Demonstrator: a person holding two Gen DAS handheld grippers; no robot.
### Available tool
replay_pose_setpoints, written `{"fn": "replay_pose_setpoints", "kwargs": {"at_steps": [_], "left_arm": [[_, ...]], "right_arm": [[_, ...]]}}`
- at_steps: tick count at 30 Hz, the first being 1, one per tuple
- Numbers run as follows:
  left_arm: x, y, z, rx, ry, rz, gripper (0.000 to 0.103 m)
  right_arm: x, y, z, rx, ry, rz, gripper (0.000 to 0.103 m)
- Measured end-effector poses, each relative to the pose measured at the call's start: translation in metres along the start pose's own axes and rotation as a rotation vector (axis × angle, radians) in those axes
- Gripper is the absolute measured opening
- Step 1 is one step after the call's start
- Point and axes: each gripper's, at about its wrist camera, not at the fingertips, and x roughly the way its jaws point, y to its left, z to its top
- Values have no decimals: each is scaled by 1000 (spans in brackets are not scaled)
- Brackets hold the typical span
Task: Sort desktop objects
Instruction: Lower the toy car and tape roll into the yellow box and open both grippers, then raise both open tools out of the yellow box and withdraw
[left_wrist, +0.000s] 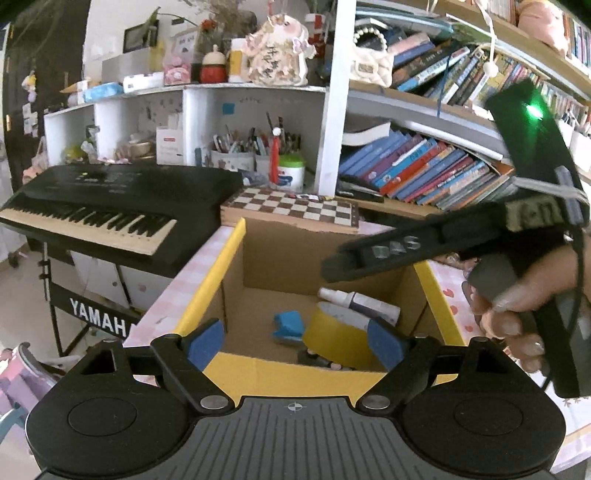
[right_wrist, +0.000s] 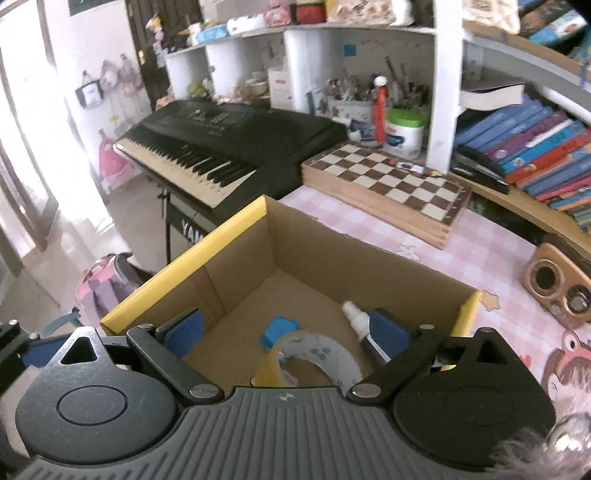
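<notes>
Brown corrugated cardboard box with yellow-taped rim (left_wrist: 221, 280) holding a curved yellow tape roll (left_wrist: 334, 338), blue plastic block (left_wrist: 289, 325), white-capped bottle (left_wrist: 358, 301). Above it, left gripper (left_wrist: 295, 345) and right gripper (right_wrist: 286, 334), blue-padded jaws spread, empty.

A black keyboard (right_wrist: 221, 147) stands off the worktop's (right_wrist: 369, 221) far left corner. A chessboard (right_wrist: 391, 184) lies along its far edge, below leaning books (right_wrist: 535, 147). A small wooden radio (right_wrist: 554, 284) sits at the right edge.

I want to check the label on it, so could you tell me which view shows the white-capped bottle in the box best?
The left wrist view: the bottle lies unobstructed along its length. In the right wrist view the bottle is partly hidden behind a blue finger pad.
</notes>
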Motion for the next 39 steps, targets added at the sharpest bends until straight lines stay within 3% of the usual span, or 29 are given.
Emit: {"fn": "replay_pose_setpoints", "kwargs": {"at_steps": [21,28,39], "left_arm": [[-81,16,-37,-25,-73,8,89],[-97,14,-57,-33,-66,0,89],[-114,9,-83,-45,-43,-8,89]], "right_arm": [[-129,11,-115,201,-250,-279,97],[-155,38,-159,208,-272,-322,97],[-163,79,-211,170,-238,-343,97]]}}
